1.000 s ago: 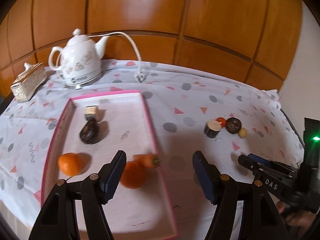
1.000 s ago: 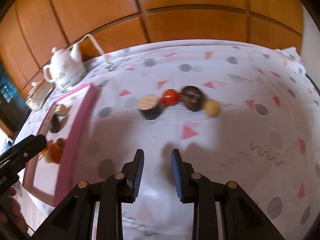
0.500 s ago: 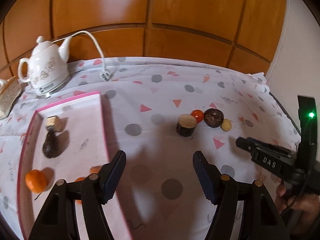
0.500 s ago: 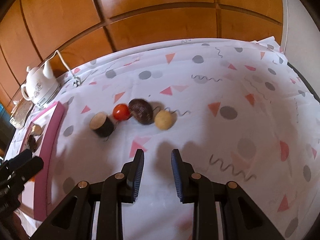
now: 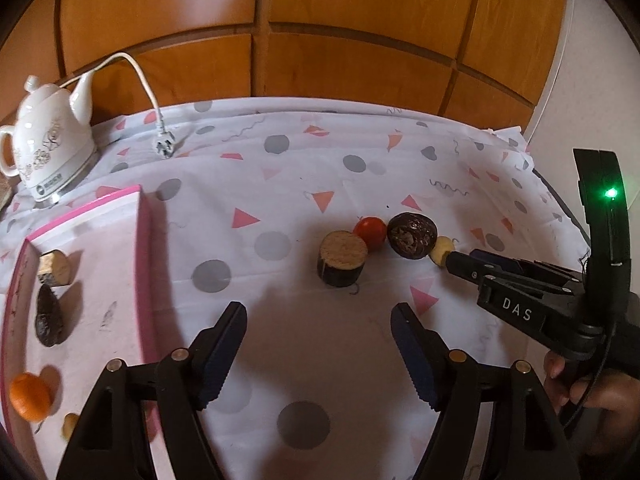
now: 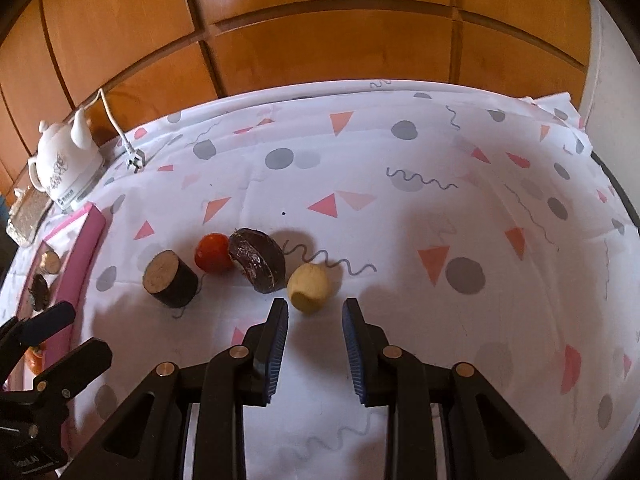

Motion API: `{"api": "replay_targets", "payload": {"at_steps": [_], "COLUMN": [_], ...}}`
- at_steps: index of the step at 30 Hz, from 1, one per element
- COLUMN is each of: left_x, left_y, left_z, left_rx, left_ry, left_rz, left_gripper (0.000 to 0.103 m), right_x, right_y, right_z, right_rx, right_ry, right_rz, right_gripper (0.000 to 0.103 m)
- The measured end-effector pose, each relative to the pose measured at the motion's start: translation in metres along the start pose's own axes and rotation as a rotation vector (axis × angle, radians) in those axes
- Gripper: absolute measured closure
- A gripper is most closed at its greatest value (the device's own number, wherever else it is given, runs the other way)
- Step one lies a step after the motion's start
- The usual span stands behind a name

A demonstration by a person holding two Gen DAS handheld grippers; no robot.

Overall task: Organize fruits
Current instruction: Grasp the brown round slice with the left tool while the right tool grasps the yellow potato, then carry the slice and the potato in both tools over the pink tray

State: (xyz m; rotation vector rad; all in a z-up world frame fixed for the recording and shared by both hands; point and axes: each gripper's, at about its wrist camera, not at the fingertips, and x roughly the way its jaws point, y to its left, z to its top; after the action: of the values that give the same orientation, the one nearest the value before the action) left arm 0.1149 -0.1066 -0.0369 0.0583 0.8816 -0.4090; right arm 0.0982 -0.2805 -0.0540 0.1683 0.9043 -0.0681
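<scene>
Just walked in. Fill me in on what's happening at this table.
A person is sorting fruit into a pink-rimmed tray, which already holds an orange and some dark pieces. The right hand-held gripper, jaws narrowly apart and empty, nears the small yellow fruit. The left hand-held gripper, jaws just opening, is empty.

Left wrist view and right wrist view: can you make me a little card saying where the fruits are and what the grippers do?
Row on the cloth: cut brown piece, red fruit, dark round fruit, small yellow fruit
In the pink tray: orange, dark wrinkled fruit, pale cut piece
Left gripper: open, jaws have just been opening, nothing between them
Right gripper: narrowly open, empty, just short of the small yellow fruit
Far corner: white kettle
</scene>
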Motion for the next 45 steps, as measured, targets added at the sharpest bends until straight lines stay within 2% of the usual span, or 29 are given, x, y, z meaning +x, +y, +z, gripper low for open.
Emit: {"api": "replay_targets", "payload": {"at_steps": [15, 19, 21, 23, 24, 25, 30, 38, 42, 45], "left_x": [0.044, 0.056, 0.064, 0.064, 0.064, 0.062, 0.048, 0.011, 0.009, 0.01], "left_y": [-0.007, -0.006, -0.004, -0.003, -0.003, -0.004, -0.004, -0.006, -0.01, -0.008], "left_z": [0.024, 0.029, 0.029, 0.029, 0.029, 0.028, 0.013, -0.033, -0.049, -0.049], "left_rx": [0.0, -0.025, -0.044, -0.044, -0.046, -0.045, -0.046, -0.082, -0.037, -0.053], "left_ry": [0.03, 0.04, 0.063, 0.051, 0.054, 0.056, 0.04, 0.004, -0.047, -0.053], "left_rz": [-0.016, -0.036, -0.049, -0.039, -0.061, -0.065, -0.066, -0.024, 0.003, 0.001], "left_gripper": [0.028, 0.029, 0.041, 0.059, 0.066, 0.066, 0.066, 0.066, 0.067, 0.067], "right_x": [0.017, 0.018, 0.017, 0.014, 0.012, 0.01, 0.0, -0.018, -0.023, -0.025], "right_y": [0.005, 0.005, 0.005, 0.005, 0.005, 0.005, 0.012, 0.028, 0.029, 0.027], "right_z": [0.012, 0.01, 0.009, 0.008, 0.007, 0.005, -0.008, -0.035, -0.043, -0.045], "right_rx": [-0.082, -0.092, -0.096, -0.096, -0.091, -0.083, -0.085, -0.115, -0.091, -0.073], "right_ry": [0.018, 0.008, 0.013, 0.021, 0.026, 0.029, 0.025, 0.017, 0.014, 0.01], "right_rz": [0.01, 0.008, 0.019, 0.036, 0.053, 0.067, 0.081, 0.099, 0.098, 0.092], "right_gripper": [0.072, 0.077, 0.077, 0.077, 0.077, 0.077, 0.077, 0.077, 0.077, 0.077]}}
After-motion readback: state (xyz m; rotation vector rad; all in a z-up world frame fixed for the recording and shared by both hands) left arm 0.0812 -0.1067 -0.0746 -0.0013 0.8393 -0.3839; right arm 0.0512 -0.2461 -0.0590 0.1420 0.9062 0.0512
